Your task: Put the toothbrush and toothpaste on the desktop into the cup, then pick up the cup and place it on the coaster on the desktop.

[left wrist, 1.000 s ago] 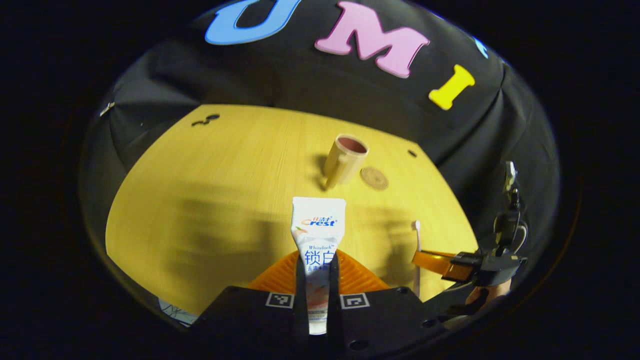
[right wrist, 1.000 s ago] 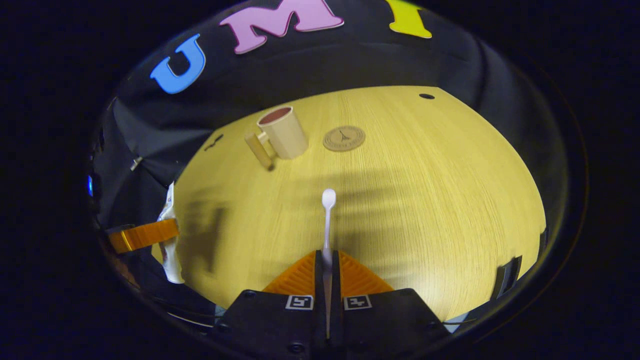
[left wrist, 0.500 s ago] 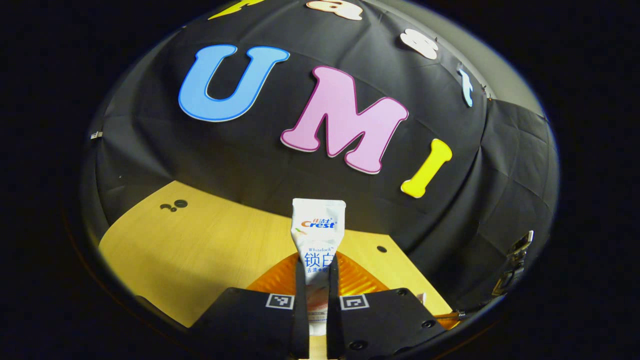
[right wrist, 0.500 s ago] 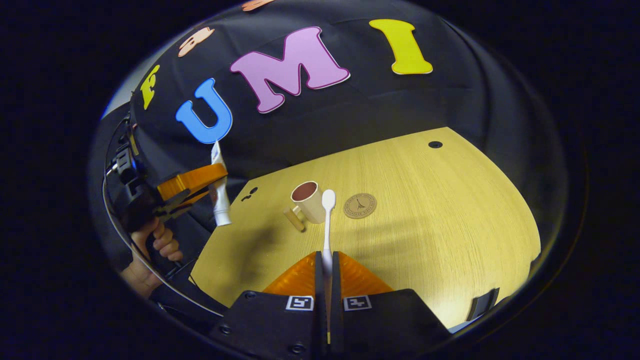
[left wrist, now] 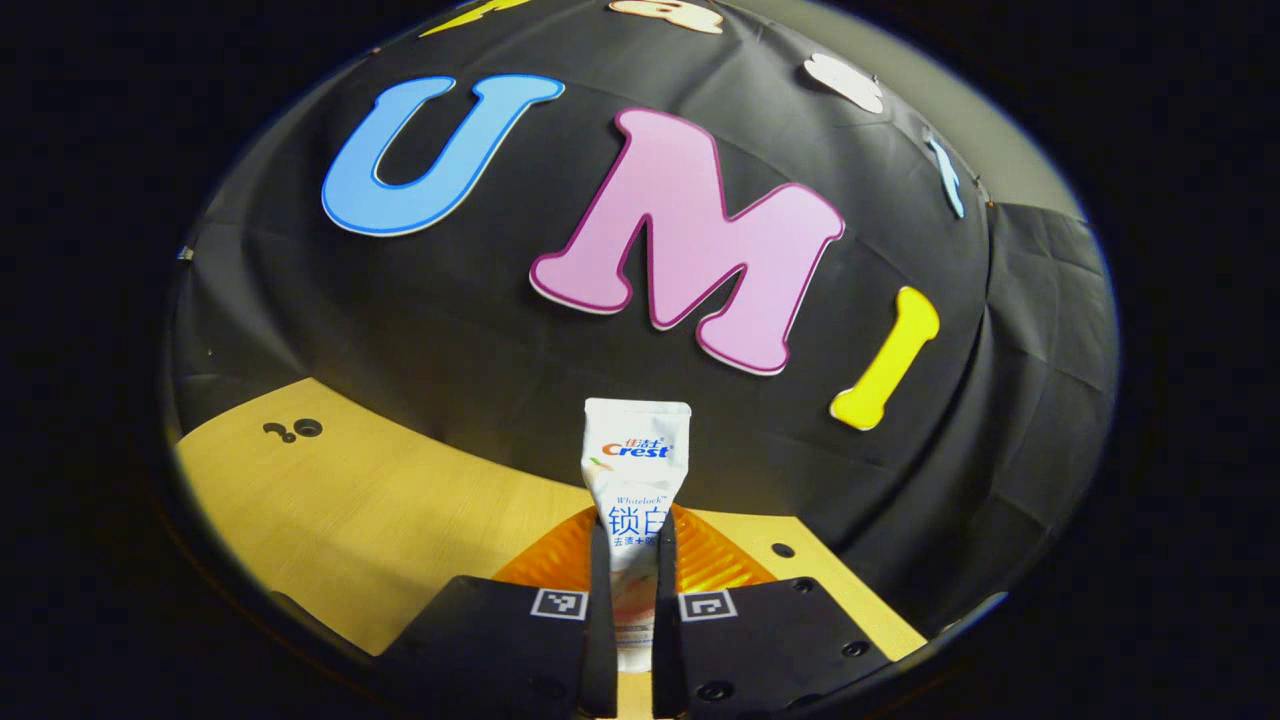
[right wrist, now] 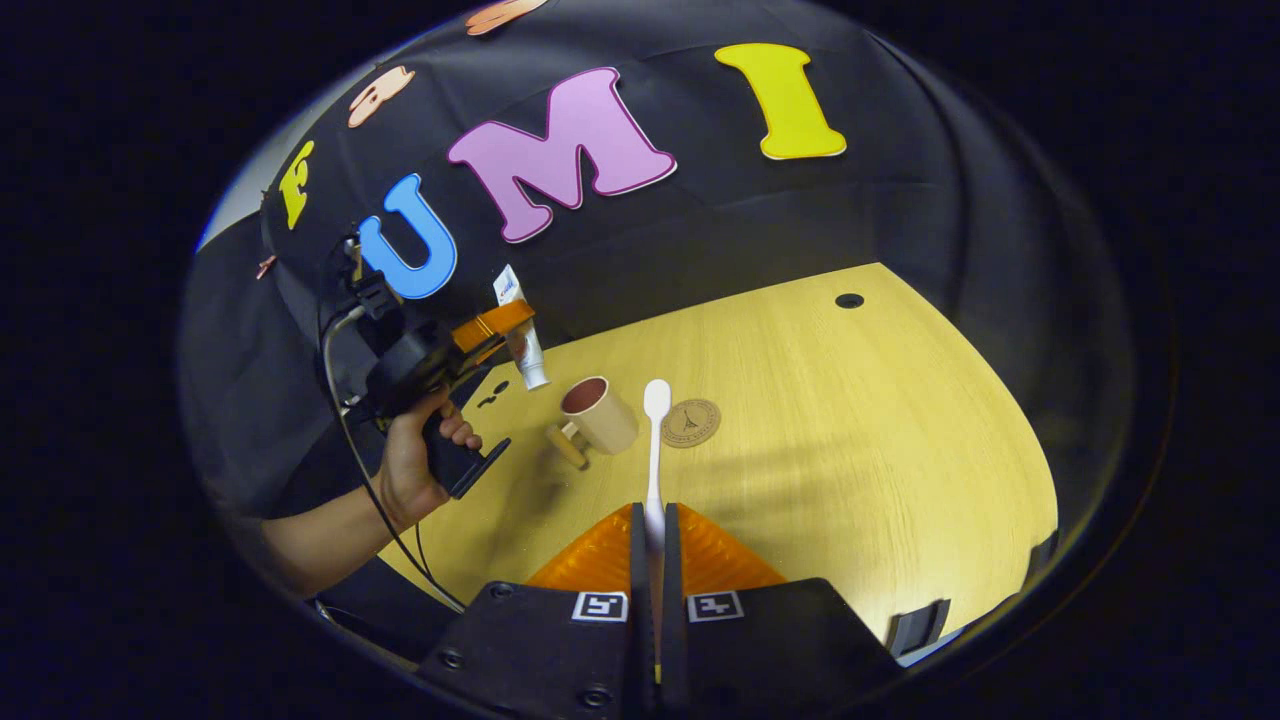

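My left gripper (left wrist: pixel 633 540) is shut on a white toothpaste tube (left wrist: pixel 634 470), whose flat end points up toward the wall. In the right gripper view that left gripper (right wrist: pixel 490 328) hangs in the air left of the cup, the toothpaste tube (right wrist: pixel 520 340) upright with its cap down, just above and left of the beige cup (right wrist: pixel 600 412). The cup stands upright with its handle toward the left. My right gripper (right wrist: pixel 654 525) is shut on a white toothbrush (right wrist: pixel 655 440), head pointing away. A round brown coaster (right wrist: pixel 690 422) lies right of the cup.
The yellow wooden desktop (right wrist: pixel 860 420) spreads to the right of the coaster, with a small dark hole (right wrist: pixel 849 300) near its far edge. A person's hand (right wrist: pixel 415 465) holds the left gripper's handle, a cable trailing below it. Small dark marks (left wrist: pixel 290 430) sit at the desk's far left.
The left gripper has carried the toothpaste toward the cup, higher and closer to it. The right gripper with the toothbrush has drawn back and risen slightly; the cup now looks smaller.
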A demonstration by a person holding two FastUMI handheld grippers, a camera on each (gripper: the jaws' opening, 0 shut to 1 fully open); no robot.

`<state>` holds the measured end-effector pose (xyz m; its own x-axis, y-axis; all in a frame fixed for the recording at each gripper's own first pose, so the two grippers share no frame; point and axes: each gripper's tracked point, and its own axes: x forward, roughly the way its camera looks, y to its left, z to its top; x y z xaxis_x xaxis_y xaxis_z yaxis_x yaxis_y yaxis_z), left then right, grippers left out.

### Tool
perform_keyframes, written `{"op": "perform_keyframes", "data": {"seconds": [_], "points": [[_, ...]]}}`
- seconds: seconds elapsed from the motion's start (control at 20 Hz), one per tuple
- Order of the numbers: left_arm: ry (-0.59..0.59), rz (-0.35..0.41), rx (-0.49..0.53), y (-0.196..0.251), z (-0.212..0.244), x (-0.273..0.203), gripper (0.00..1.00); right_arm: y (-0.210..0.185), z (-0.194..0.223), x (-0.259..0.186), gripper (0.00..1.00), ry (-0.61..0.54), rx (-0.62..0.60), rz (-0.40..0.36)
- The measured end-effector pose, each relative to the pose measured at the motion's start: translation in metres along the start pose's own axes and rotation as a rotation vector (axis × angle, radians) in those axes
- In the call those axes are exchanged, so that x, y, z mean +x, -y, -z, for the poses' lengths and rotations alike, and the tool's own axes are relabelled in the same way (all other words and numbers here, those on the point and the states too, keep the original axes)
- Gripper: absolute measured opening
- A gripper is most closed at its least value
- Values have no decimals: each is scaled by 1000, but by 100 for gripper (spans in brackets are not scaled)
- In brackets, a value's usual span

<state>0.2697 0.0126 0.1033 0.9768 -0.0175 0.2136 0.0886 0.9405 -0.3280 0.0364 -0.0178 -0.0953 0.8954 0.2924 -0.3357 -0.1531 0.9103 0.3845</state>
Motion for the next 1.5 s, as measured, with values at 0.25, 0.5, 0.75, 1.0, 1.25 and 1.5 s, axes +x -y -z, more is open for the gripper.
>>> {"op": "perform_keyframes", "data": {"seconds": [0.25,0.5,0.75,1.0,1.25,1.5], "points": [[-54,-45,28,-19,45,33,19,33,-8,-13,7,13,-24,58],[-137,-77,66,-26,72,40,23,39,-8,-9,7,16,-2,72],[-207,-64,68,-28,94,40,26,25,-1,-4,7,9,-8,60],[-228,-37,61,-27,97,13,50,3,-3,3,7,27,4,37],[-256,-33,76,-38,90,-29,76,-41,-51,33,7,129,62,-51],[-264,-17,118,-45,75,-76,77,-82,-97,69,7,227,71,-139]]}}
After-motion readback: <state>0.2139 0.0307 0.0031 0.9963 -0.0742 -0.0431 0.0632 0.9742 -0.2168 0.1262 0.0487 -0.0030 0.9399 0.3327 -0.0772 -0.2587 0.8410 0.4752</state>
